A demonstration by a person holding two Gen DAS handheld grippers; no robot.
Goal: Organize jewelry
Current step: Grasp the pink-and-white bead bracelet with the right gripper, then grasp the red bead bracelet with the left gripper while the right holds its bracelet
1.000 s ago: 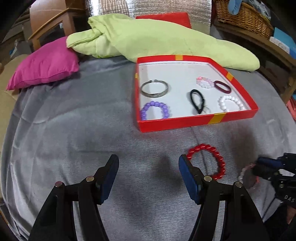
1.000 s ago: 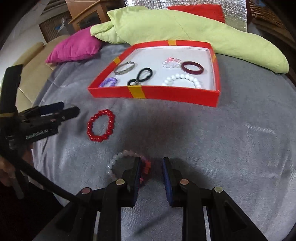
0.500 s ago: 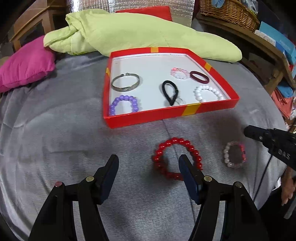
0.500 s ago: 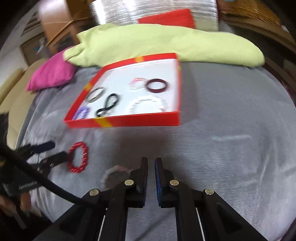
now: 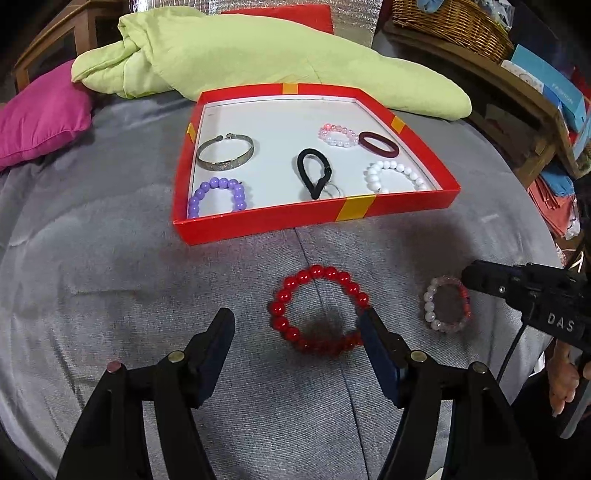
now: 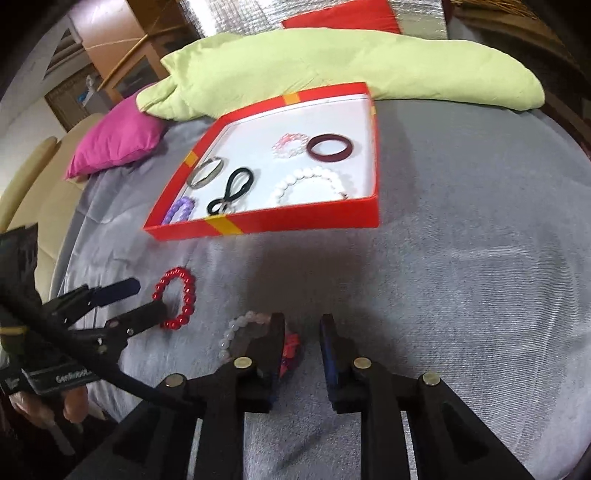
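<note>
A: Item one, the landmark?
B: Red tray (image 5: 258,221), shallow, white floor, yellow bands on the rim, lying on a grey cover (image 5: 110,277).

A: Contents of the tray?
B: Six pieces. Silver bangle (image 5: 225,151) and purple bead bracelet (image 5: 217,196) toward its left wall; black hair tie (image 5: 314,172) at the middle; pink bead bracelet (image 5: 338,135), dark red band (image 5: 379,143) and white bead bracelet (image 5: 396,175) toward its right wall.

A: Pieces outside the tray?
B: Two, both on the cover in front of the tray's near wall. Red bead bracelet (image 5: 318,308), lying flat. Mixed pale bead bracelet (image 5: 447,303), pearly beads with a red section, to the right of the red one and apart from it.

A: Left tool (image 5: 297,332)?
B: Spread wide, holding nothing. Its right finger tip overlaps the red bracelet's right edge; the left finger stands clear on the bare cover.

A: Right tool (image 6: 301,334)?
B: Parted by a narrower gap, empty. Its left finger covers the right side of the mixed bracelet; I cannot tell whether it touches the beads.

A: Behind the tray?
B: Green bedding (image 5: 258,59) against its far wall, magenta cushion (image 5: 40,114) off to the far left, wicker basket (image 5: 450,22) on a shelf at the far right.
</note>
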